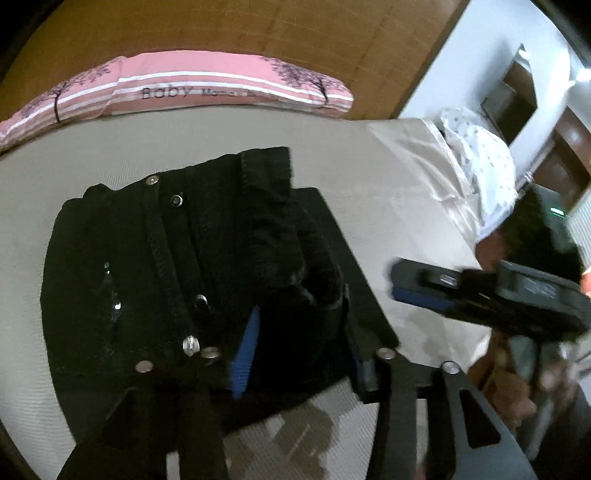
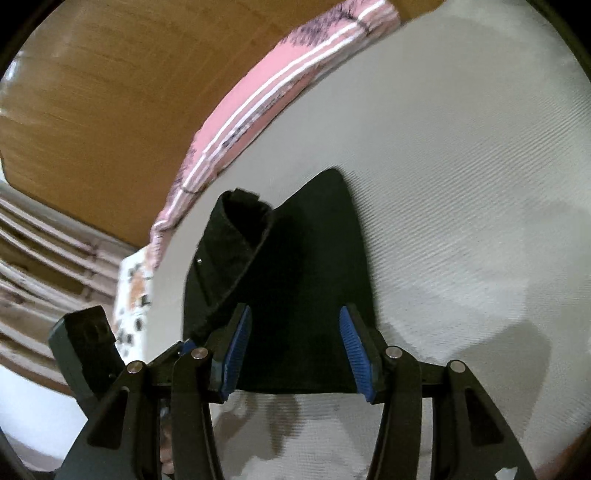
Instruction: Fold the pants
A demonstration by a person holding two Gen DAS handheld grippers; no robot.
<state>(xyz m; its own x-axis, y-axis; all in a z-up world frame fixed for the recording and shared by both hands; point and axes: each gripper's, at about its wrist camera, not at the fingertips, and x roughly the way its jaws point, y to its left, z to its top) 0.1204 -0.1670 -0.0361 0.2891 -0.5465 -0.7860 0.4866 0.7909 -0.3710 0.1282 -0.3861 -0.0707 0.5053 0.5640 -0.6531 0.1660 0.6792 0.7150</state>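
Observation:
The black pants [image 1: 147,258] lie folded into a compact stack on the pale bed sheet [image 1: 44,192], with the waistband, snaps and rivets facing up. My left gripper [image 1: 301,354] is over the stack's near edge, its blue pads apart with a hump of black cloth between them that they do not press. In the right wrist view the pants [image 2: 295,258] show a rolled waistband at left. My right gripper [image 2: 295,350] stands open over their near edge, both blue pad faces bare. The right gripper [image 1: 424,288] also shows at the right of the left wrist view.
A pink striped pillow [image 1: 184,88] lies along the wooden headboard [image 1: 221,26] at the far side of the bed. A white dotted cloth [image 1: 480,166] sits at the bed's right corner. The bed's edge falls away beyond it; pale sheet [image 2: 480,184] stretches to the right of the pants.

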